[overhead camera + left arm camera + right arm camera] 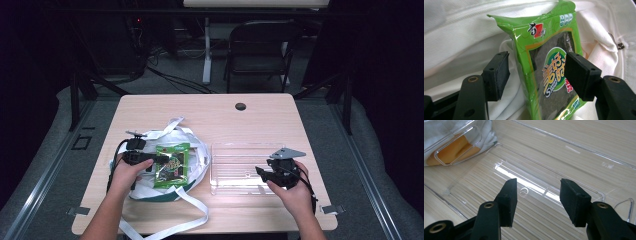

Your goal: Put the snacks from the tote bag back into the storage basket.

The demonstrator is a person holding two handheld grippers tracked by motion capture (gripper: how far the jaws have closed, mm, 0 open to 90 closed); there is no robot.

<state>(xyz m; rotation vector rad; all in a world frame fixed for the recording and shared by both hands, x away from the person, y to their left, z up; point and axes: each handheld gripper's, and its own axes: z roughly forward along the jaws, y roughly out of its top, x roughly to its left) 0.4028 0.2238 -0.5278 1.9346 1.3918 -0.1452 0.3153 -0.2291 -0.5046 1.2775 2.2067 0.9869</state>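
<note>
Wooden counter (250, 125), mid-frame: green seaweed packet (172, 164) atop white bag (197, 150), left of centre, between left gripper's (536, 75) spread fingers (497, 75), ungripped. Right gripper (537, 200) gapes, empty-fingered, over clear tray (240, 150), right.

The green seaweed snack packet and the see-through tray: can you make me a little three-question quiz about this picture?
1. True or false: the left gripper is squeezing the green seaweed snack packet tight.
2. What is the packet lying on? A) white cloth bag B) folding chair C) clear plastic tray
3. Fill in: the right gripper hovers open over the clear plastic ____.

Key
1. False: the packet stands between the open pads, but there are gaps beside it.
2. A, the white cloth bag.
3. tray
</note>
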